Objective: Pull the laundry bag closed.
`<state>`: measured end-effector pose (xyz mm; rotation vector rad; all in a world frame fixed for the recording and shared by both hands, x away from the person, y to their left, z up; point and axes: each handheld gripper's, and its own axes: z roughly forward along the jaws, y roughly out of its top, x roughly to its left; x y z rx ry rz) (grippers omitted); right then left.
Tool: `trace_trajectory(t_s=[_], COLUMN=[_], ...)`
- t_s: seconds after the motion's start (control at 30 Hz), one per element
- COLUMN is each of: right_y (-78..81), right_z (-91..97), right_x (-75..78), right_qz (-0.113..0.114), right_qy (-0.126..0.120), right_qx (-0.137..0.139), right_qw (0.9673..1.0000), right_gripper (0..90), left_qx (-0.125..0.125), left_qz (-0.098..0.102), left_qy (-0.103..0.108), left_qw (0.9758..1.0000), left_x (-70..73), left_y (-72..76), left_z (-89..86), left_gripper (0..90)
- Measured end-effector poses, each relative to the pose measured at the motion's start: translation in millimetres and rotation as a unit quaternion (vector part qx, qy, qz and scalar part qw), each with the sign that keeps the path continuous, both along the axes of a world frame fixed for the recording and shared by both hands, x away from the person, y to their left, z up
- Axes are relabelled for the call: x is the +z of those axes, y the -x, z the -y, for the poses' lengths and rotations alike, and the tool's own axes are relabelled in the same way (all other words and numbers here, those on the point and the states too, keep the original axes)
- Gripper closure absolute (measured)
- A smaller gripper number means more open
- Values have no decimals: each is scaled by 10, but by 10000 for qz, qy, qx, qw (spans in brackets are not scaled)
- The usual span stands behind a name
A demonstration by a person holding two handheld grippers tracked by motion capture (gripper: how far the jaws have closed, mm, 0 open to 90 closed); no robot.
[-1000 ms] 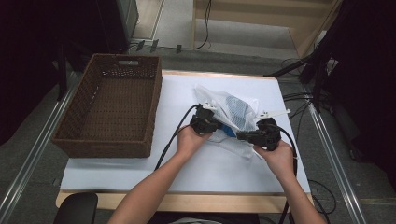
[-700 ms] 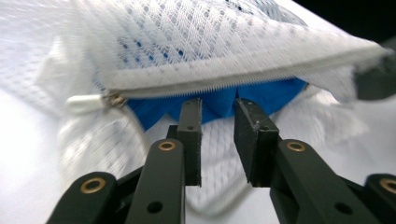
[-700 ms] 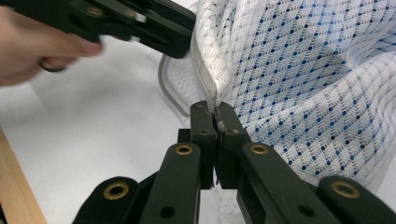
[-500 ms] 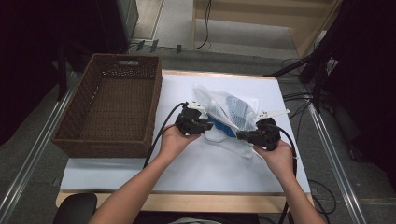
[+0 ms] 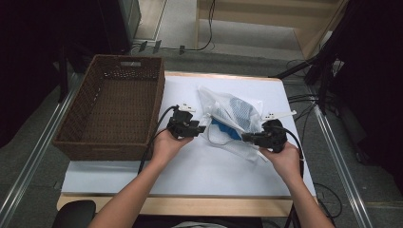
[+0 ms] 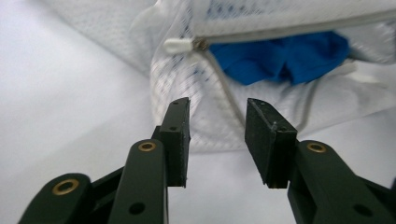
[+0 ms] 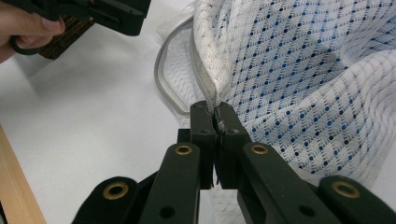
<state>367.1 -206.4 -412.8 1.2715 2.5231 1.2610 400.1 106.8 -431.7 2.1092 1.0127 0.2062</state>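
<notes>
Broadly, a white table (image 5: 190, 175) carries a brown wicker basket (image 5: 114, 111) at its left and a white mesh laundry bag (image 5: 233, 121) near the middle, well apart from the basket. Blue cloth (image 6: 285, 58) shows through the bag's unzipped opening, with the white zipper pull (image 6: 178, 45) at the opening's end. The right gripper (image 7: 215, 112) is clamped on the bag's zipper edge. The left gripper (image 6: 217, 116) sits just beside the bag, its jaws having just been opening, spread with nothing pinched between them.
</notes>
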Motion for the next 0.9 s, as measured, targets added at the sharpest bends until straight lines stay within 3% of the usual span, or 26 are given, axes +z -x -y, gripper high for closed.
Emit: trace_trajectory(t_s=[0.2, 0.3, 0.4, 0.5, 0.6, 0.67, 0.73, 0.9], right_y=[-18, -30, -32, -33, -29, -33, -33, -28], right_z=[-5, -9, -16, -20, -22, -27, -36, -56], right_x=[6, 6, 9, 6, 10, 10, 15, 28], right_qz=[-13, -4, -25, -32, -13, 12, 7, 66], right_qy=[-12, -21, -25, -25, -23, -28, -13, 36], right_qx=[-1, 18, 25, 38, 44, 56, 65, 63], right_qw=[10000, 10000, 10000, 10000, 10000, 10000, 10000, 10000], right_gripper=[889, 889, 888, 888, 888, 888, 888, 888], left_qx=[172, 284, 302, 390, 325, 320, 336, 24], left_qz=[-40, -92, -262, -234, -237, -259, -432, -468], left_qy=[-242, -247, -104, -65, -32, -31, 159, 372], left_qw=[9996, 9992, 9991, 9989, 9992, 9991, 9984, 9982], left_x=[-143, -223, -298, -339, -355, -365, -360, -175], left_y=[-53, -104, -147, -174, -173, -172, -175, 9], left_z=[-5, -15, -17, -17, 2, 12, 5, -16], left_gripper=[574, 557, 521, 528, 651, 788, 896, 900])
